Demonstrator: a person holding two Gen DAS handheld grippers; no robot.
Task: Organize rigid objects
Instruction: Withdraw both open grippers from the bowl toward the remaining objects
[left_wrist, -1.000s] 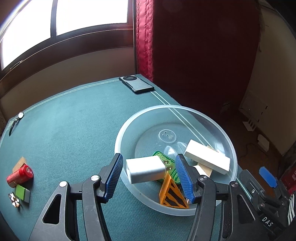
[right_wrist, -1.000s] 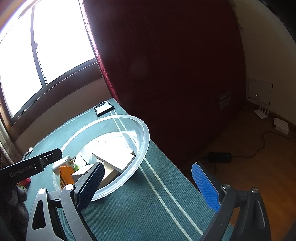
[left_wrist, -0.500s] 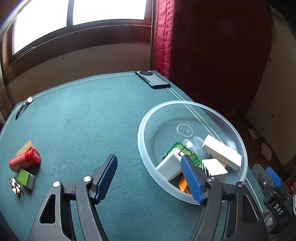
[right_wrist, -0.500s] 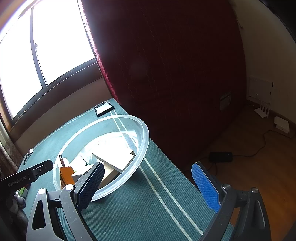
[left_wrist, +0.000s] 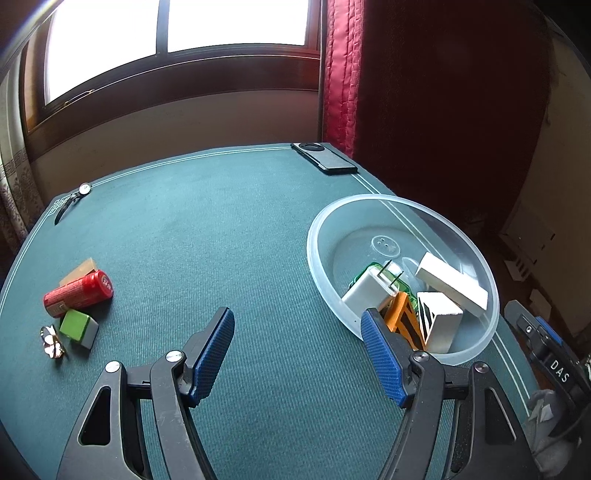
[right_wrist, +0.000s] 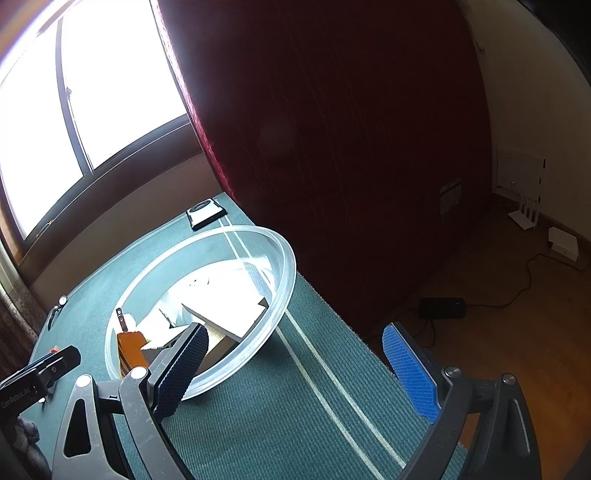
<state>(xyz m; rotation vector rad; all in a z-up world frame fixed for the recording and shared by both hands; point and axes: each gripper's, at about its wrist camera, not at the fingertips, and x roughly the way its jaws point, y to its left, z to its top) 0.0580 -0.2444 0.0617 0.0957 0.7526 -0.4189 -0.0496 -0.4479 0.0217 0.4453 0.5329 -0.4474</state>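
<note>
A clear plastic bowl (left_wrist: 476, 258) stands on the green table at the right; it also shows in the right wrist view (right_wrist: 284, 280). In it lie a white plug charger (left_wrist: 365, 291), a white block (left_wrist: 448, 282), an orange piece (left_wrist: 404, 321), a striped white box (left_wrist: 439, 319) and a green item (left_wrist: 369, 269). My left gripper (left_wrist: 297, 328) is open and empty, above the table left of the bowl. A red can (left_wrist: 79, 293), a green block (left_wrist: 75, 325), a tan card (left_wrist: 79, 269) and a small shiny piece (left_wrist: 51, 341) lie at the left. My right gripper (right_wrist: 295, 343) is open and empty near the bowl's right side.
A black phone (left_wrist: 325, 158) lies at the table's far edge near the red curtain (left_wrist: 340, 74). A wristwatch (left_wrist: 72, 202) lies at the far left. The table's right edge drops to a wooden floor with a black box and cable (right_wrist: 441, 308).
My left gripper let go of the white charger into the bowl, opened wide and drew back to the left. The right gripper has stayed still.
</note>
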